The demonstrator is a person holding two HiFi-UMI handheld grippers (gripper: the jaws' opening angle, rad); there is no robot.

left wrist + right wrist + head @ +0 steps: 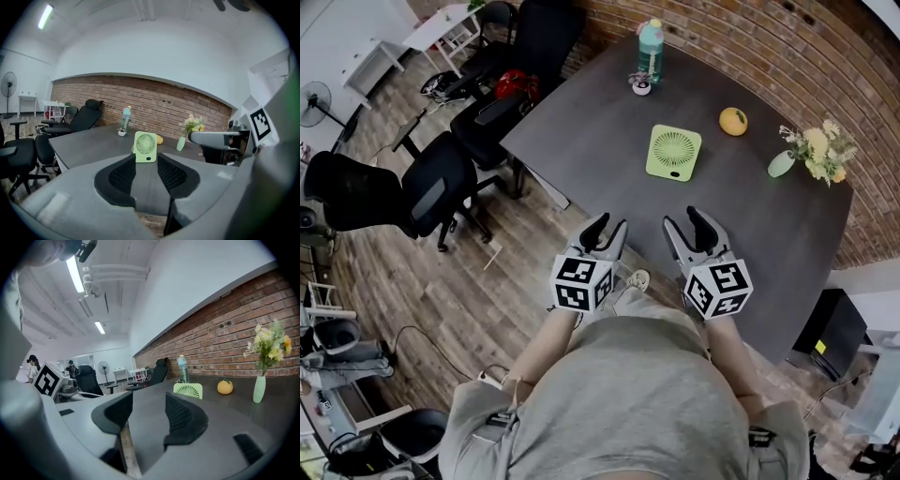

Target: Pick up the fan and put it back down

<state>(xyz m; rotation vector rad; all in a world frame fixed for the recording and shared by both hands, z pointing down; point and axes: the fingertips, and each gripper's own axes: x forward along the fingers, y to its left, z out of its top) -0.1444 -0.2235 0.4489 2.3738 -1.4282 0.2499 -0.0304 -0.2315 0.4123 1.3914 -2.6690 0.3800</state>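
Head view first: my own torso fills the bottom of it, and the marker cubes cover the back half of both tongs, so I only get the finger ends. The left gripper [609, 225] and right gripper [684, 218] sit side by side at the near edge of the dark table [581, 122], both well short of the fan [674, 152]. The fan is a pale green, nearly square box standing near the middle of the table, with its grille turned toward me. An orange [733, 121] is off to its right, and a vase of flowers [811, 150] sits further right. A bottle [651, 47] and a small pot [640, 84] are behind it by the brick wall. Black office chairs [431, 187] crowd the table's left side.

Left gripper view: the jaws are apart with only bare tabletop between them. The fan shows upright in the gap, a bit taller than wide, face on. I can't see its back.

Right gripper view: the jaws are spread wider and hold nothing. That gripper's right jaw cuts off the fan's lower half, so only the top of the grille pokes out. The orange and vase show clear to the right.
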